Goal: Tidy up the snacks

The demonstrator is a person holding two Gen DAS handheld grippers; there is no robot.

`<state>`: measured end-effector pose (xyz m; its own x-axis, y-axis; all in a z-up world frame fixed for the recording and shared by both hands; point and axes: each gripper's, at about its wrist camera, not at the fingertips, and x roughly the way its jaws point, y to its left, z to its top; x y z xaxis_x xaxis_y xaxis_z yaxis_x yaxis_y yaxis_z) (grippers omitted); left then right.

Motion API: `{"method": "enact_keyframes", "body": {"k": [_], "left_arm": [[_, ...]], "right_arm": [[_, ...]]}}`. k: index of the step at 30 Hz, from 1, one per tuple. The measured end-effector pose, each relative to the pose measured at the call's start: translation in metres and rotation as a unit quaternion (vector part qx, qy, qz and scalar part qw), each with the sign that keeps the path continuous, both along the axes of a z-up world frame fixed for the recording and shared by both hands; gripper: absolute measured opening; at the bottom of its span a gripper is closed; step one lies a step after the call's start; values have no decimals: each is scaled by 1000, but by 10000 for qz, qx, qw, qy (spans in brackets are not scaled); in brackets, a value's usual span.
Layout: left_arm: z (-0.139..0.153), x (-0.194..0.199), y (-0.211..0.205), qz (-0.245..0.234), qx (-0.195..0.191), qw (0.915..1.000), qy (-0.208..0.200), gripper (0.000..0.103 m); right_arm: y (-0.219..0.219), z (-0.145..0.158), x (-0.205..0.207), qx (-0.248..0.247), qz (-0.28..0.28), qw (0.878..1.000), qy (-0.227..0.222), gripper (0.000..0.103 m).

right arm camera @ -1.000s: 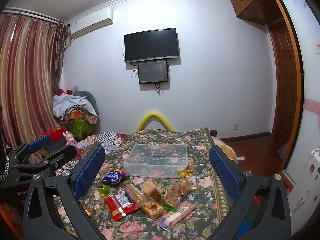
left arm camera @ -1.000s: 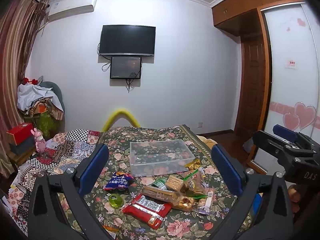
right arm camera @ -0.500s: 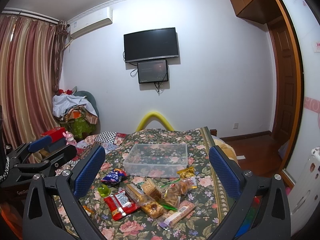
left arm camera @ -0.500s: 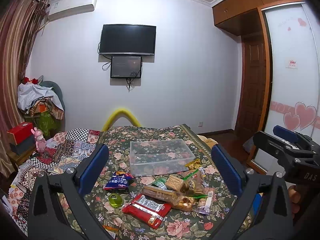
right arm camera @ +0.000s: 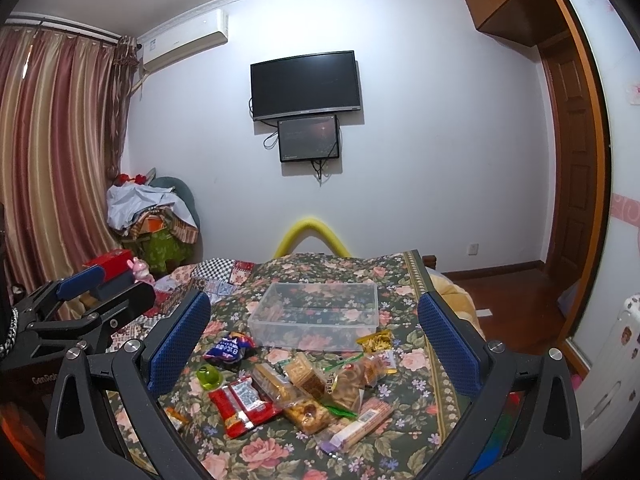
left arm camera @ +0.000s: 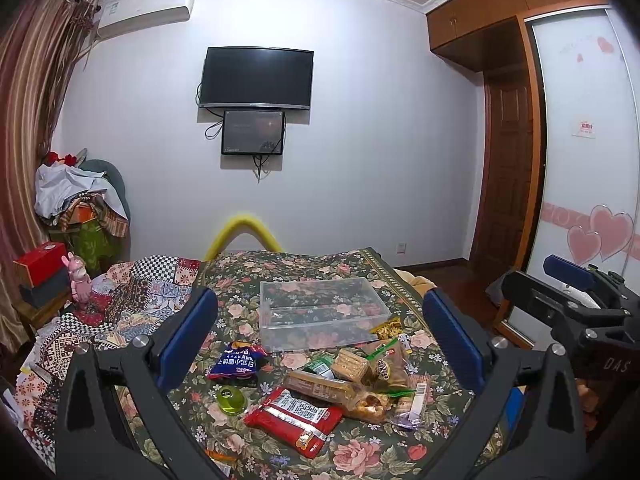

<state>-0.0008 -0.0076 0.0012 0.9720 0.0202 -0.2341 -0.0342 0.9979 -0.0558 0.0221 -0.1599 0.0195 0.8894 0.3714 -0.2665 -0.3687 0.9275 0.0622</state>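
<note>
A clear plastic box [left arm camera: 320, 316] [right arm camera: 316, 316] stands empty on the floral cloth. In front of it lies a pile of snacks: a red packet [left arm camera: 294, 420] [right arm camera: 240, 400], a blue bag [left arm camera: 236, 364] [right arm camera: 228, 348], a green jelly cup [left arm camera: 230, 400] [right arm camera: 209, 376], biscuit packs [left arm camera: 352, 364] [right arm camera: 306, 372], a yellow packet [left arm camera: 386, 328] [right arm camera: 374, 342] and a purple-ended bar [left arm camera: 412, 404] [right arm camera: 356, 428]. My left gripper [left arm camera: 320, 344] is open and empty, held above and short of the pile. My right gripper [right arm camera: 314, 340] is likewise open and empty.
The floral-covered table [left arm camera: 360, 452] has a patchwork quilt [left arm camera: 132, 300] at its left. A yellow curved bar [left arm camera: 242, 232] rises behind it. A clothes pile [left arm camera: 76, 200], a red box [left arm camera: 38, 262] and a pink toy [left arm camera: 78, 280] stand at left. A wardrobe [left arm camera: 580, 160] is at right.
</note>
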Motion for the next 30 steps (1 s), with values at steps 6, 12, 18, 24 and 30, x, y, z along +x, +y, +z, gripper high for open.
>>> {"method": "enact_keyframes", "body": {"k": [6,12,18,24,30], "left_arm": [[-2,2,1,8,-19,10000,24,103],[-7,11,2,-5,10,9999,115,103],[-26,28,7,-35,180,9987,466,103],[-60,52,16,-58,308,9935,1097,103],[-97,78,29,-184,159,9846,1729,103]], "right_arm": [[0,-1,1,-4,10,10000,36,103],[0,-4,5,-55,-32,9999,99,103],[-4,-21,20,-224,-134,9989,388,103],[-14,-52,43,-441,-287,9942,935,103],[-18,-88,64,-819,-348,9833,1591,103]]}}
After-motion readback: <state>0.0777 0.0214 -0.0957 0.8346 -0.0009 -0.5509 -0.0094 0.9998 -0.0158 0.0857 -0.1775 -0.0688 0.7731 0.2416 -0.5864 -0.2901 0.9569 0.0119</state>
